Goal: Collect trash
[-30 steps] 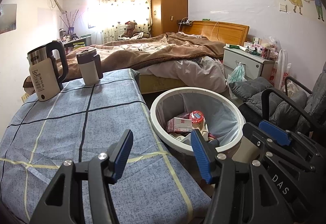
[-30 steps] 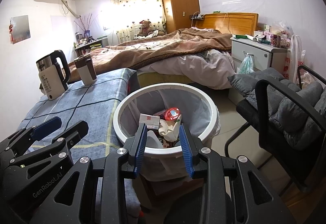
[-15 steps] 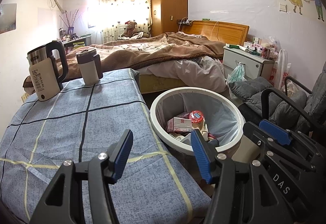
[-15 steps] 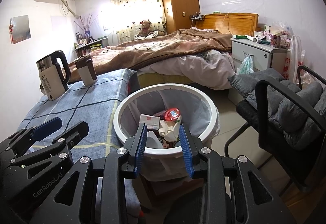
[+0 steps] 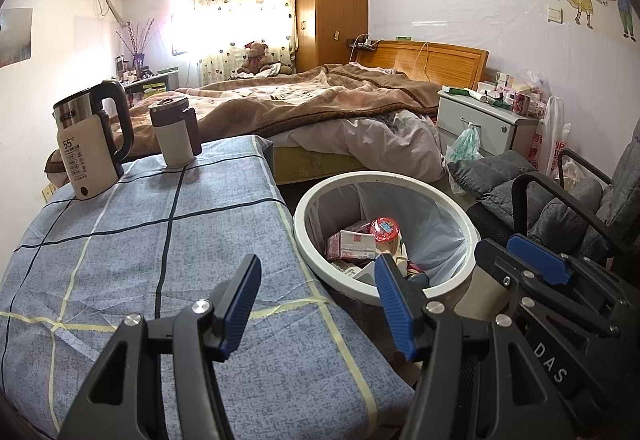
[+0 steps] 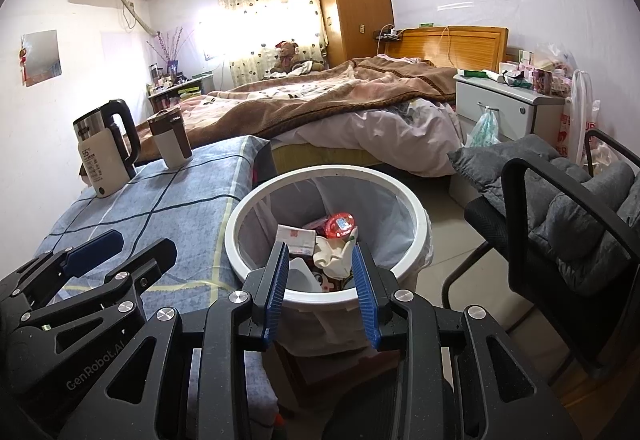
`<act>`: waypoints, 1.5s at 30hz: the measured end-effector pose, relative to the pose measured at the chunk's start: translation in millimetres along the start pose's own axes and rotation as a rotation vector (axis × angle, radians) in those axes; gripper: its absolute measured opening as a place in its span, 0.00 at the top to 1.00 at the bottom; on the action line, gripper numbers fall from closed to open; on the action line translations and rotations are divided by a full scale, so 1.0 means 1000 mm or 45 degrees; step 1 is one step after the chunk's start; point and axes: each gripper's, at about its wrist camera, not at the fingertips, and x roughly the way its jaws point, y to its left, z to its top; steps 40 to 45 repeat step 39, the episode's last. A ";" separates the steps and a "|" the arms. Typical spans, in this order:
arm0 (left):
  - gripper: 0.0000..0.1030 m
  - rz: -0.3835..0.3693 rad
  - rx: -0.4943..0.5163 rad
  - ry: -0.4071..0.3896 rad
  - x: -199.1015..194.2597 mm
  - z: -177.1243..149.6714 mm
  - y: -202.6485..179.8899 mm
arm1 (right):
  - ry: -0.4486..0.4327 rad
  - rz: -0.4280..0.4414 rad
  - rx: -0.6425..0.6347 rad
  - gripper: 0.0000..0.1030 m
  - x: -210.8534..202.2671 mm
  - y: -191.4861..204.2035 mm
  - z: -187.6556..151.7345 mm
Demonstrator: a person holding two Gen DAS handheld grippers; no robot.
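Nothing has moved since a second ago: both your tools hang where they were, and the trash bin (image 6: 416, 218) and its contents lie as before.

Your left tool (image 5: 316, 294) has its blue pads spread wide with nothing between them, poised over the desk (image 5: 160, 240) edge that faces the bin. Your right tool (image 6: 320, 272) has its pads parted more narrowly, also empty, just above the bin's near rim. "DAS" reads on the right tool's body in the left view; "GenRobot.AI" reads on the left tool's body in the right view.

The trash sits inside the bin: a red-lidded cup (image 6: 340, 226), a pink printed carton (image 5: 352, 244) and crumpled paper (image 6: 332, 256); their print is too small to read. The bin stands on the floor, touching or just beside the desk's edge.

Left of the bin, at the desk's far end, the kettle (image 5: 92, 144) shows "55°C" on its panel, with a mug (image 5: 176, 134) beside it. The desk between them and the bin is bare cloth. Right of the bin, a strip of open floor separates it from the grey chair (image 6: 568, 224); beyond the bin lies the bed (image 6: 340, 108).
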 end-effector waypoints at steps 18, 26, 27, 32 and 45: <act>0.41 0.007 0.006 0.006 0.000 -0.001 -0.001 | 0.000 0.003 0.001 0.67 -0.001 0.000 0.000; 0.41 -0.008 0.014 0.010 0.000 -0.001 -0.004 | 0.001 0.003 0.001 0.67 0.000 0.001 -0.001; 0.41 -0.007 0.014 0.010 0.000 -0.001 -0.004 | 0.001 0.003 0.001 0.67 0.000 0.001 -0.001; 0.41 -0.008 0.016 0.010 0.000 -0.001 -0.005 | 0.001 0.004 0.003 0.67 0.000 0.001 -0.001; 0.41 -0.009 0.013 0.008 -0.001 -0.002 -0.005 | 0.001 0.002 0.001 0.67 0.000 0.001 -0.001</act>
